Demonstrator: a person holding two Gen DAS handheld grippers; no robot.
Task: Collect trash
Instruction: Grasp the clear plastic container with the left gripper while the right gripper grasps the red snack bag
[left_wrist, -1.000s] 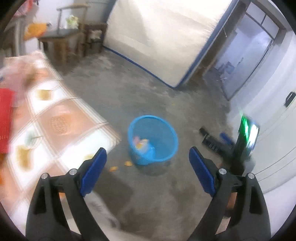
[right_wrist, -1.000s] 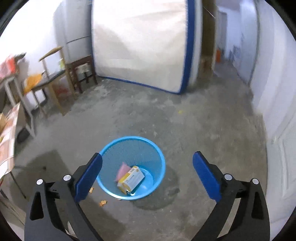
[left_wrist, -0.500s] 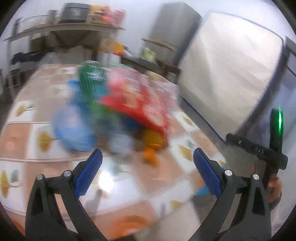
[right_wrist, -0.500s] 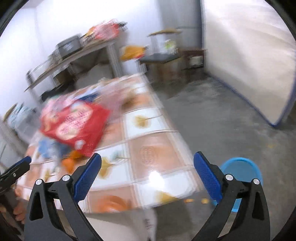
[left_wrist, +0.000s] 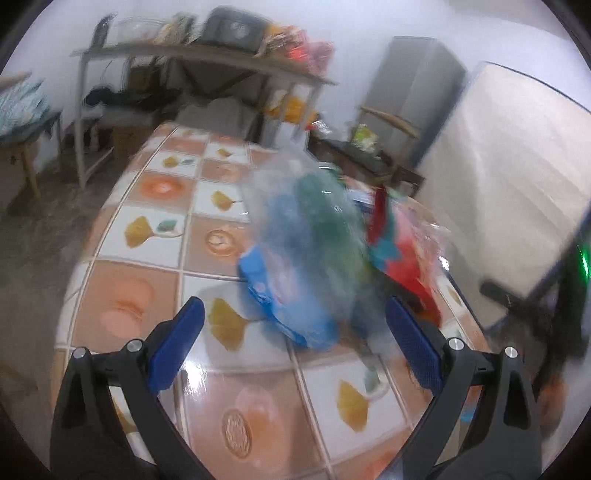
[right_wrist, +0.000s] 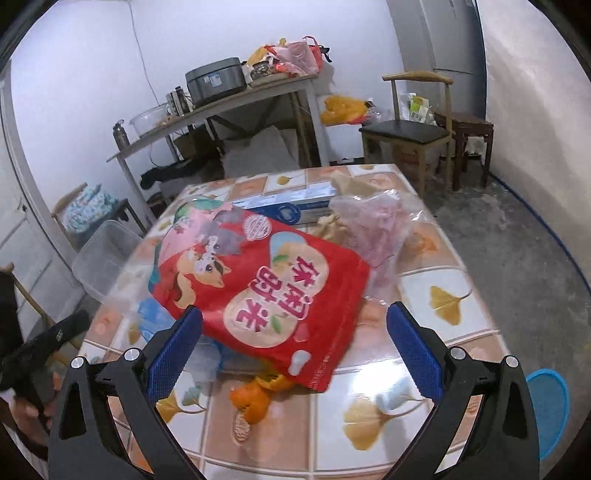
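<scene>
- The table (right_wrist: 454, 295) has a glossy cover printed in squares, peach and white, with yellow ginkgo leaves; light glares off it near the grippers.
- A red pouch (right_wrist: 266, 291), flat and slick, printed with a cartoon squirrel and large pink characters, lies slantwise on top of the trash heap.
- Under its near edge sits orange peel (right_wrist: 255, 398), curled and ragged, resting on the cover.
- Behind the pouch is a crumpled clear bag (right_wrist: 373, 229) and a long blue and white carton (right_wrist: 291, 206).
- In the left wrist view the heap is blurred: a clear sack (left_wrist: 314, 229) of what looks like blue and green netting, with a blue wrapper (left_wrist: 291, 314) at its foot.
- The right gripper (right_wrist: 295, 347) is spread wide with nothing between its ribbed blue pads; the pouch's lower edge lies just ahead, between the finger lines, and the peel is nearer still.
- The left gripper (left_wrist: 295, 339) has just been opening and stands fully spread, empty; the blue wrapper lies straight ahead of it, apart from the pads.
- A blue bin (right_wrist: 550, 410) stands on the concrete floor off the table's right corner.
- A clear tub (right_wrist: 103, 258) sits beside the table's left edge.
- Farther back stand a long bench (right_wrist: 236, 103) with a cooker and bags, and a chair (right_wrist: 410, 129).
</scene>
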